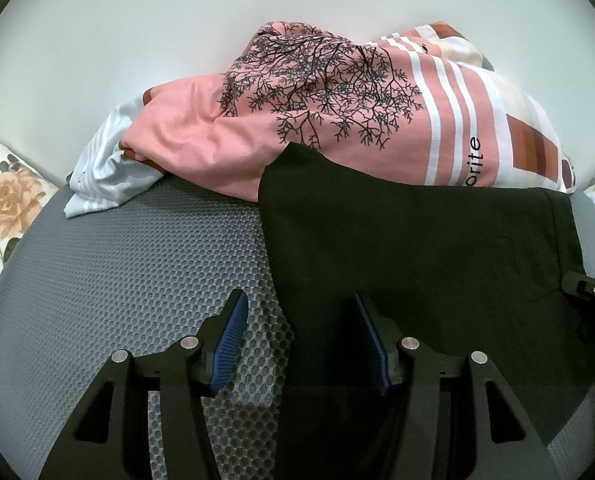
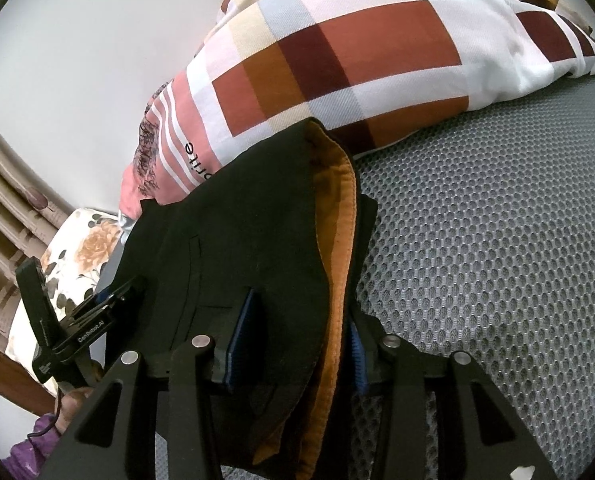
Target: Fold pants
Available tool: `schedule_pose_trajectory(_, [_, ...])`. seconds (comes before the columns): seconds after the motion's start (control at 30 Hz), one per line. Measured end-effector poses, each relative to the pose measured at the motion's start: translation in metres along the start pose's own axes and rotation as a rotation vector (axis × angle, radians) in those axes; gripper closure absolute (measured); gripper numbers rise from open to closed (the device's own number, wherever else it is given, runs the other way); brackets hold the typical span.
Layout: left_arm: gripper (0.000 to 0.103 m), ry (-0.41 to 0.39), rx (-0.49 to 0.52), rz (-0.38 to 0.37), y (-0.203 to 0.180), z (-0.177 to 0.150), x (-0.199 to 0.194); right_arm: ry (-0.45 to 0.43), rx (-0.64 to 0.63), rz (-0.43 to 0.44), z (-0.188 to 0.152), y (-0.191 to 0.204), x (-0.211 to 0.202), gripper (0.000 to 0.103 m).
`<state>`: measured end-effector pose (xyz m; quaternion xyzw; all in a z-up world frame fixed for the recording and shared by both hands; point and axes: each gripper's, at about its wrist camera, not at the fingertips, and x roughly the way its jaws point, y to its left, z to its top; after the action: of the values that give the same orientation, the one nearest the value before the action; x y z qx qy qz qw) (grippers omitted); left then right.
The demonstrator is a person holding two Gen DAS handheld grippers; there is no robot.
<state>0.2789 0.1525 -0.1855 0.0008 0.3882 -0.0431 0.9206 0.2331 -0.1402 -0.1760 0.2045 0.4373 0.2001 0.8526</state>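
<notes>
The black pants [image 1: 417, 248] lie spread on the grey mesh mattress [image 1: 137, 272], with their far edge resting against a pink pillow. My left gripper [image 1: 299, 312] stands open just above them; the pants' left edge runs between its blue pads [image 1: 233, 332], which do not touch it. In the right wrist view the pants [image 2: 237, 220] show a folded edge with orange lining [image 2: 337, 200]. That fold lies between the fingers of my right gripper [image 2: 301, 308], whose pads stand apart from the cloth. The right gripper's tip [image 1: 589, 286] peeks in at the pants' right side.
A pink tree-print pillow [image 1: 297, 92] and a checked pillow [image 2: 337, 52] lean on the white wall behind the pants. A pale striped cloth [image 1: 105, 168] and a floral pillow [image 1: 1, 200] lie at the left. A hand with a purple sleeve [image 2: 29, 448] holds the left gripper [image 2: 77, 320].
</notes>
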Motion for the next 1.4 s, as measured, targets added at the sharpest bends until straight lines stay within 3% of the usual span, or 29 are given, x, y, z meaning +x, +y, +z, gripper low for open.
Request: schedule_pose_trajectory(1.4, [0.048, -0.004, 0.000, -0.010, 0.002, 0.000, 0.000, -0.005, -0.063, -0.051, 0.000, 0.020, 0.012, 0.053])
